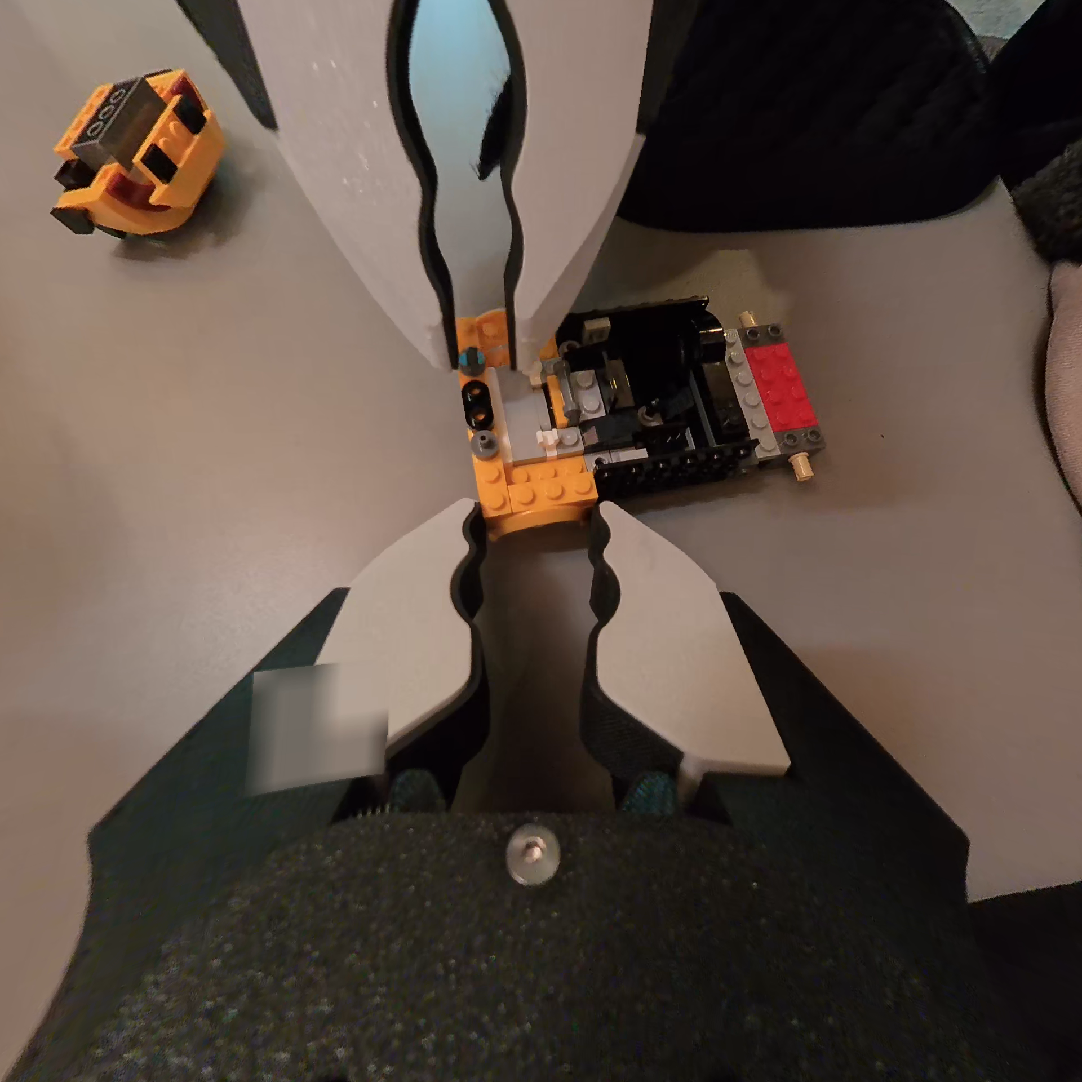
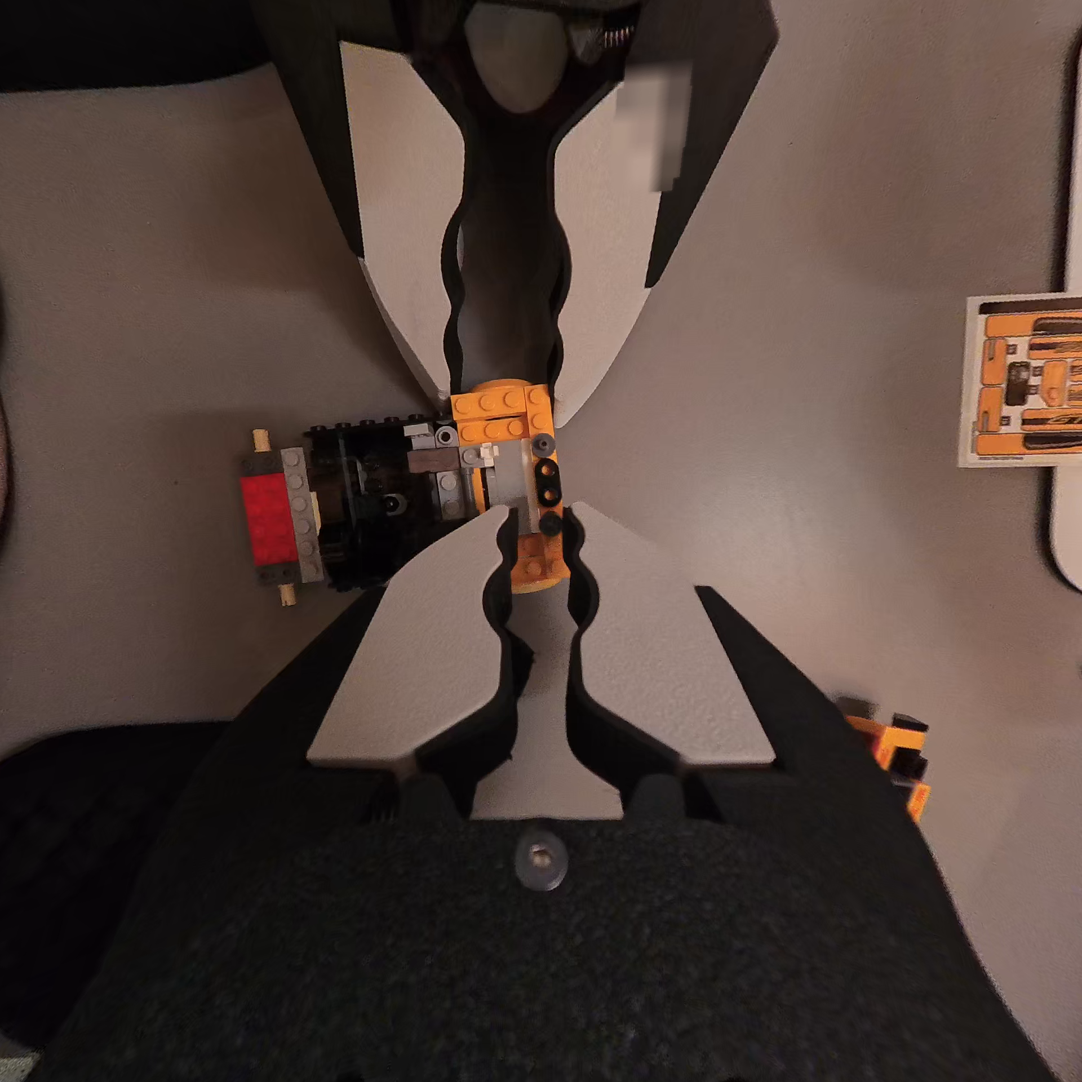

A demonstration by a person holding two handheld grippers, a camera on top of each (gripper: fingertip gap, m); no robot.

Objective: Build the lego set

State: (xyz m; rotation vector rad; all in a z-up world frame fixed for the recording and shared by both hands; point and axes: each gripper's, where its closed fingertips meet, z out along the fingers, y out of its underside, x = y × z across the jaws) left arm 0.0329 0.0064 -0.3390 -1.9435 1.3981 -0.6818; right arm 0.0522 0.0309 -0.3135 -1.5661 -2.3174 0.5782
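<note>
A part-built lego car (image 1: pixel 644 375) lies on the grey table (image 1: pixel 234 410), with an orange end, a black middle and a red brick (image 1: pixel 779 386) at its far end. My left gripper (image 1: pixel 536 521) is shut on one side of the orange end (image 1: pixel 538 480). My right gripper (image 1: pixel 483 360) comes from the opposite side and is shut on the other side of that orange end. In the right wrist view the car (image 2: pixel 375 492) points left, my right gripper (image 2: pixel 538 521) grips the orange part (image 2: pixel 536 562) and the left gripper (image 2: pixel 500 404) grips it from above.
A small orange and black lego sub-assembly (image 1: pixel 134 158) stands apart on the table, also at the right edge of the right wrist view (image 2: pixel 890 755). A sticker sheet (image 2: pixel 1024 380) lies on a white object (image 2: pixel 1071 527). Dark fabric (image 1: pixel 819 117) borders the table.
</note>
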